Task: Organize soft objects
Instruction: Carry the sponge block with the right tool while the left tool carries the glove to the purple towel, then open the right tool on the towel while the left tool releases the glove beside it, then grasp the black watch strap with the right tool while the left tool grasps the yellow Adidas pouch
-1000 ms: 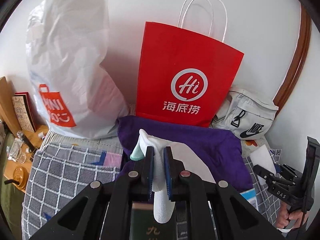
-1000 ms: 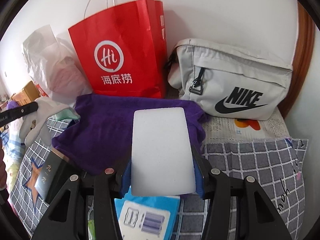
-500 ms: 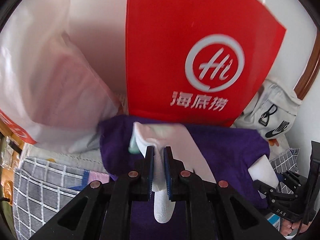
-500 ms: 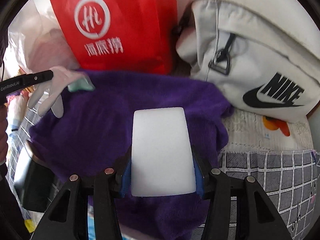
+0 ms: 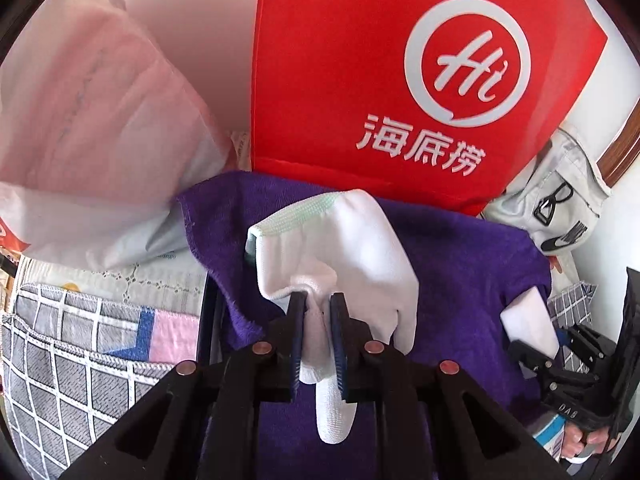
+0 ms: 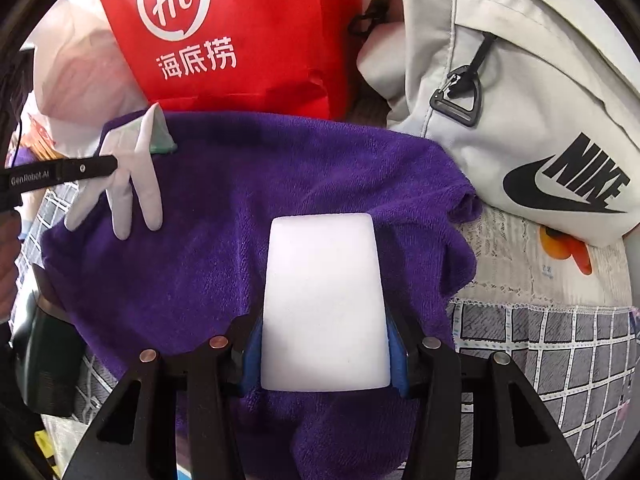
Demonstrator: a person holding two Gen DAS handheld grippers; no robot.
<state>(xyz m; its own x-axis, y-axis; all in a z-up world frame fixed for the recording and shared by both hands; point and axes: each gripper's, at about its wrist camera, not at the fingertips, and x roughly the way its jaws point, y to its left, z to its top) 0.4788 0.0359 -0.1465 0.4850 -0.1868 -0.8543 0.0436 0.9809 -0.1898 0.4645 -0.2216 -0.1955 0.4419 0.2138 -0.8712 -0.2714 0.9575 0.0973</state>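
Left gripper jaws opening; right gripper jaws clamped.

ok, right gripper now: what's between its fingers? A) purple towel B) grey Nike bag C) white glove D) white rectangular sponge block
D: in the right wrist view the right gripper has the white sponge block clamped between its blue pads, over the purple towel; the white glove is with the left gripper, and the grey Nike bag sits untouched behind.

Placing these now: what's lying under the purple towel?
The purple towel covers a checked blanket, with a dark object's edge poking out; the rest is hidden.
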